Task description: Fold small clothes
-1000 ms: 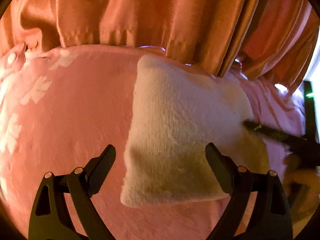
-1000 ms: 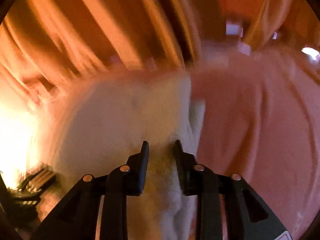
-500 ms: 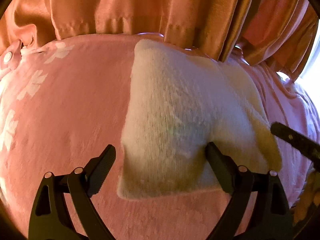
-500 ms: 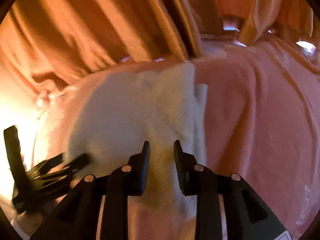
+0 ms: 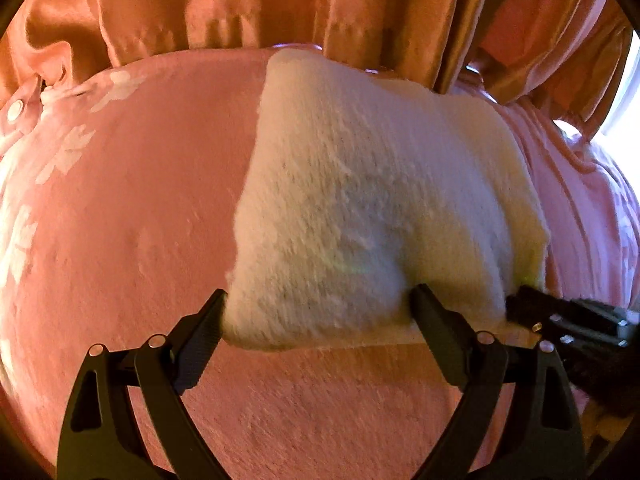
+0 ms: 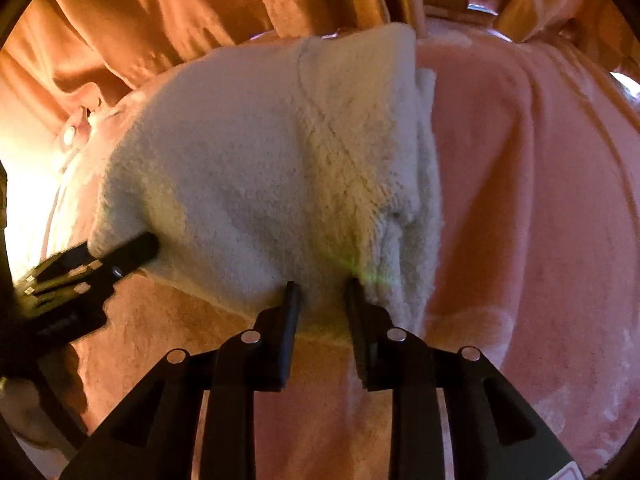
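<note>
A cream fleece garment (image 5: 372, 200) lies folded on the pink blanket (image 5: 140, 208). My left gripper (image 5: 318, 300) is open wide and straddles the garment's near left corner. Its left fingertip touches the side edge, and the other presses into the pile. My right gripper (image 6: 322, 292) is shut on the garment (image 6: 260, 168) at its near edge, where the cloth bunches between the narrow jaws and lifts slightly off the blanket. In the left wrist view the right gripper (image 5: 520, 308) reaches in at the garment's near right corner. A left finger (image 6: 132, 250) shows at the garment's left corner.
Orange curtains (image 5: 280, 4) hang close behind the blanket's far edge, also seen as curtains (image 6: 180, 20). The pink blanket (image 6: 540, 200) spreads in soft ridges to the right of the garment. Bright window light glares at the far right (image 5: 624, 92).
The left gripper has sunk toward the garment, and its fingers now straddle the near corner. The right gripper has moved sideways with the near edge, so the garment lies spread wider.
</note>
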Motion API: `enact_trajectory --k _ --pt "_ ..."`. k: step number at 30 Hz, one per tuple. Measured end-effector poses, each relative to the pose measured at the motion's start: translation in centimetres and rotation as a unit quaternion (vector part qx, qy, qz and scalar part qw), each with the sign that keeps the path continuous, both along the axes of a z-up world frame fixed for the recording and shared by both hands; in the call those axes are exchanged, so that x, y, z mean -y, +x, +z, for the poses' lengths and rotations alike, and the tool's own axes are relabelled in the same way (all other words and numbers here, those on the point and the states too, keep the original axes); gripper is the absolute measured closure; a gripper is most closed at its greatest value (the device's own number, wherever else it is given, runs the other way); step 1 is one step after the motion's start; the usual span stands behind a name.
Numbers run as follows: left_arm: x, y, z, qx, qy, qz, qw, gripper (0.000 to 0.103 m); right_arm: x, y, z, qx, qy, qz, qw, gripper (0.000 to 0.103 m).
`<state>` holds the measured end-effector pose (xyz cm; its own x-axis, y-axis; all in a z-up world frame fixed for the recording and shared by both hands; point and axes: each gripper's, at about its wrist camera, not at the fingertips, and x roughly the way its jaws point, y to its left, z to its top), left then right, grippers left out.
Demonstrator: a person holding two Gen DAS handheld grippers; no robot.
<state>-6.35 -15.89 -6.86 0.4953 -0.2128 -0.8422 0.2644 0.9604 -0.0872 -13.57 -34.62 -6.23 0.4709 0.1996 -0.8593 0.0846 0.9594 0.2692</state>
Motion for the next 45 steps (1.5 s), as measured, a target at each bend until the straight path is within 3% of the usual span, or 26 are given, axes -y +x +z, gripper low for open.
enact_trajectory --k 2,5,8,13,14,16,18,21,23,24,26,27,28,32,34,35,41,45 --pt "-0.5 -0.2 0.6 -0.002 -0.024 -0.002 0.9997 0.014 0.9 -1.1 1.7 0.033 0.020 -0.012 0.999 0.075" --pt "-2.1 0.4 2.8 0.008 -0.103 0.018 0.9944 0.011 3.9 -2.2 3.8 0.089 0.053 -0.064 0.993 0.054" --pt "-2.5 3.0 4.4 -0.010 -0.160 0.033 0.9865 0.010 6.6 -1.0 3.9 0.105 0.070 -0.104 0.987 0.050" --pt "-0.9 7.2 3.7 -0.024 -0.146 0.041 0.9881 0.010 7.6 5.0 0.3 0.051 0.086 -0.108 0.989 0.044" --pt "-0.6 7.8 3.0 -0.030 -0.138 0.044 0.9890 0.010 7.6 6.2 -0.2 0.043 0.099 -0.103 0.989 0.046" --pt "-0.2 8.6 1.8 -0.029 -0.117 0.048 0.9916 0.010 7.1 7.4 -0.8 0.036 0.128 -0.092 0.987 0.076" --pt "-0.2 9.2 0.9 -0.035 -0.102 0.050 0.9929 0.010 6.2 7.4 0.9 0.060 0.119 -0.076 0.988 0.081" --pt "-1.5 9.3 1.4 -0.042 -0.140 0.066 0.9871 0.010 5.9 5.6 5.4 0.135 0.143 -0.051 0.979 0.086" --pt "-1.9 8.8 2.5 -0.025 -0.150 0.065 0.9862 0.010 6.7 4.1 6.0 0.160 0.136 -0.067 0.975 0.089" --pt "-1.9 8.6 2.7 -0.017 -0.144 0.063 0.9875 0.009 7.1 4.1 4.9 0.146 0.119 -0.077 0.979 0.089" --pt "-1.2 8.6 1.9 -0.018 -0.115 0.051 0.9919 0.009 7.5 5.3 0.1 0.062 0.072 -0.096 0.991 0.089" --pt "-0.7 8.6 1.2 -0.025 -0.105 0.044 0.9932 0.009 7.7 5.5 -1.7 0.038 0.077 -0.098 0.991 0.087" --pt "-0.3 8.5 0.6 -0.034 -0.098 0.040 0.9939 0.009 7.9 4.9 -2.0 0.052 0.098 -0.104 0.988 0.084" --pt "-0.3 7.9 0.3 -0.026 -0.096 0.051 0.9938 0.009 8.5 3.2 0.4 0.085 0.121 -0.119 0.982 0.067" --pt "-0.1 7.9 0.4 -0.023 -0.091 0.048 0.9945 0.009 8.5 2.7 0.5 0.086 0.130 -0.130 0.979 0.041" --pt "0.0 7.8 0.5 -0.023 -0.087 0.047 0.9948 0.009 8.5 2.7 0.2 0.082 0.135 -0.132 0.979 0.037" --pt "0.2 8.2 0.6 -0.030 -0.084 0.051 0.9947 0.005 6.9 4.6 -3.2 0.031 0.185 -0.155 0.970 0.032" --pt "0.5 8.9 0.3 -0.040 -0.085 0.046 0.9946 0.005 5.8 5.3 -3.2 0.036 0.165 -0.140 0.976 0.022"
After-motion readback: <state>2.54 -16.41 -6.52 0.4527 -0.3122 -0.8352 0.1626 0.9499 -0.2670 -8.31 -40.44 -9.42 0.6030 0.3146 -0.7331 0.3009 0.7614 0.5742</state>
